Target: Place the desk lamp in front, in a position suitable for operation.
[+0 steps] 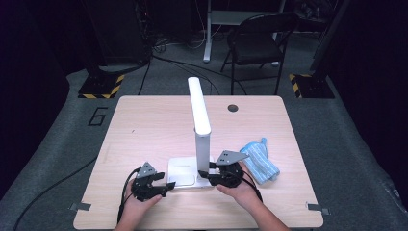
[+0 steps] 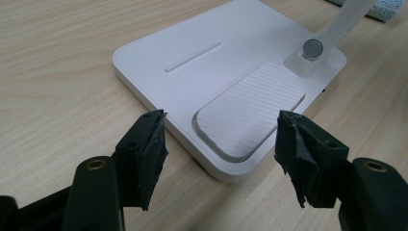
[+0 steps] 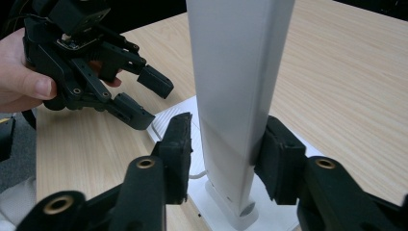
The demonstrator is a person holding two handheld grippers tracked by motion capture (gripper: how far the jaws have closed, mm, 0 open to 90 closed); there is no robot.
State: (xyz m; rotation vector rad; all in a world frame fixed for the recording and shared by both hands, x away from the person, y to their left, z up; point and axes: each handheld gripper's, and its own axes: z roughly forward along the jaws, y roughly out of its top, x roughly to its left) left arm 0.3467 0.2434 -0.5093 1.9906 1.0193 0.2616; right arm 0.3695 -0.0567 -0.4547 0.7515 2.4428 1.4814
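Across the middle of the wooden desk [image 1: 144, 125] stands a white desk lamp [image 1: 199, 113], its flat base [image 2: 231, 86] sitting close to the near edge and its upright post [image 3: 235, 96] rising from the base's right side, with the long head angled away toward the far edge. To the right of the lamp, closer to the right edge, a blue cloth [image 1: 260, 161] lies crumpled, apart from the base, likely waiting for a wiping job. The right gripper [image 3: 226, 159] has its two pads on either side of the post low down; the right pad looks pressed against it, while a thin gap seems to remain on the left, so the grasp appears nearly but not fully made, probably to steady or swing the post. The right hand [image 1: 240, 190] comes in from the near edge with the gripper held level. The left gripper [image 2: 221, 139] stands released, straddling the base's near left corner without touching it, seemingly ready to pin the base down; the left hand [image 1: 139, 202] holds it low and level.
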